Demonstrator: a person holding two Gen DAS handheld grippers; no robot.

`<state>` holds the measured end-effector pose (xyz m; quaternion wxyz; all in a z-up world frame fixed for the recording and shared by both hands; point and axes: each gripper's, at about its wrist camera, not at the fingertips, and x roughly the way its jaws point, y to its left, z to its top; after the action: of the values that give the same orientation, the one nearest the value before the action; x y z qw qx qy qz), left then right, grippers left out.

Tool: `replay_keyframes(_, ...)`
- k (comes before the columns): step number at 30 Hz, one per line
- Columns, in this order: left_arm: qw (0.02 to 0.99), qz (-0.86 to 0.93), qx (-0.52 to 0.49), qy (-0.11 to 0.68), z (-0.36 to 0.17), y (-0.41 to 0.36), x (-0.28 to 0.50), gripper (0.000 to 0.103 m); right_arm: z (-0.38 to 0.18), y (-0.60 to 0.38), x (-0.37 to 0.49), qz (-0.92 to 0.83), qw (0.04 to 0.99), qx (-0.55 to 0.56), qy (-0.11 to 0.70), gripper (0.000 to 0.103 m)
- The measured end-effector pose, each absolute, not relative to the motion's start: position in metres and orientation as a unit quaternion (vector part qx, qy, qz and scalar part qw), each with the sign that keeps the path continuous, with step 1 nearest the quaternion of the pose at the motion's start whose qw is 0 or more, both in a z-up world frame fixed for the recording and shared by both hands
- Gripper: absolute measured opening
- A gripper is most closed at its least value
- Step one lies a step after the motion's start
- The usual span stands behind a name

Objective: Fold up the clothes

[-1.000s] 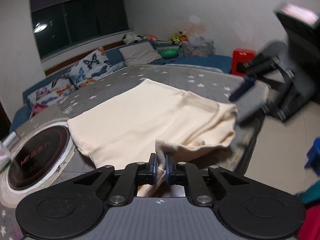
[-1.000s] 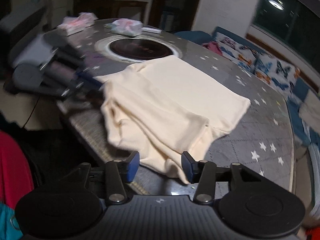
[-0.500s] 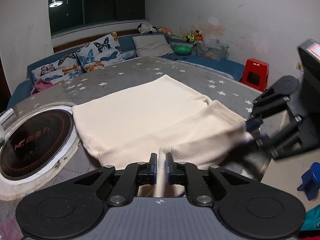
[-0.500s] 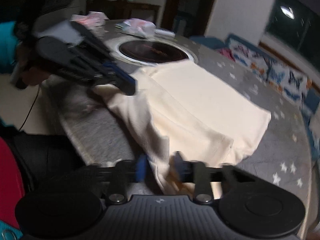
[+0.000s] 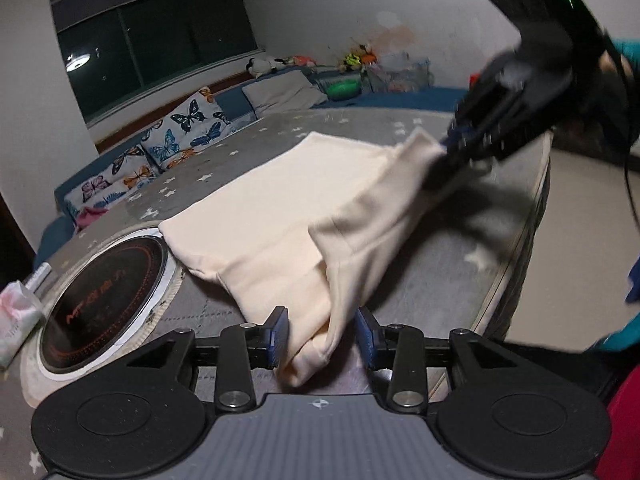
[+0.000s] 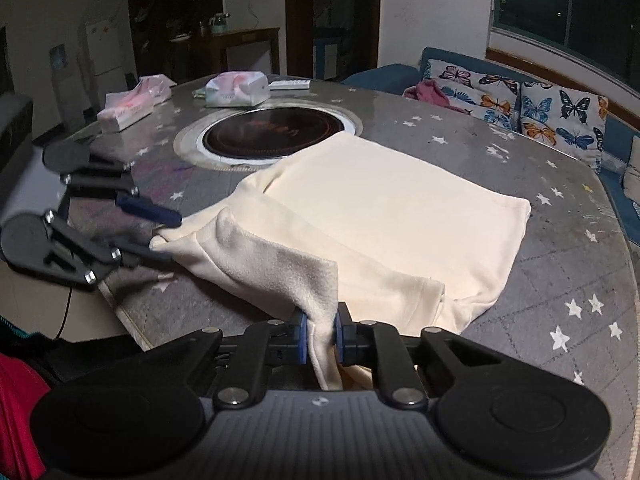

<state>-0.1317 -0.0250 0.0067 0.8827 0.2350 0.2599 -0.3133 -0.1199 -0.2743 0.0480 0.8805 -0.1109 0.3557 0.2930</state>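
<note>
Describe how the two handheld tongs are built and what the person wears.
Both tongs, left and right, have black linkage arms with silver pivot screws, blue finger pads, two round black discs and a ribbed grey base bearing a small crosshair mark. A green light glows on the right unit's top. A thin black cable trails behind. Teal sleeve and red clothing show.

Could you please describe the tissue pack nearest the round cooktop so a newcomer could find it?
Start at the round cooktop set into the grey table. Just behind it lies a tissue pack; unlike the pack farther left, it sits beside a remote.
</note>
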Motion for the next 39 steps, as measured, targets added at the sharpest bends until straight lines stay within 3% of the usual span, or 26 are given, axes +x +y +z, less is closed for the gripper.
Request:
replay_keyframes(1, 0.883, -0.309, 0.234, 0.263, 0.005, -0.025, -0.13, 0.016, 0.048, -0.274, -0.121, 0.291, 0.882, -0.11, 0.354, 0.01)
replay_keyframes(3, 0.887, -0.308, 0.219, 0.266, 0.008, -0.022, -0.128, 0.011, 0.049, -0.274, -0.124, 0.289, 0.885, -0.109, 0.348, 0.009)
replay_keyframes(16, 0.887, -0.359, 0.139, 0.255, 0.082, 0.003, -0.175, 0.008, 0.108, -0.293, -0.185, 0.335, 0.877, -0.111, 0.327, 0.008)
replay_keyframes(27, 0.907, -0.308, 0.135, 0.254, 0.087, -0.009, -0.067, 0.007, 0.122, -0.281, -0.093, 0.327, 0.871, -0.163, 0.328, 0.008)
replay_keyframes(34, 0.909, -0.259, 0.139, 0.295, 0.053, -0.023, 0.009, 0.007, 0.095, -0.264, -0.002, 0.314, 0.863, -0.177, 0.354, 0.008)
replay_keyframes(39, 0.912, -0.215, 0.134, 0.323, 0.023, -0.025, 0.037, 0.013, 0.071, -0.274, 0.004, 0.262, 0.887, -0.143, 0.351, 0.018)
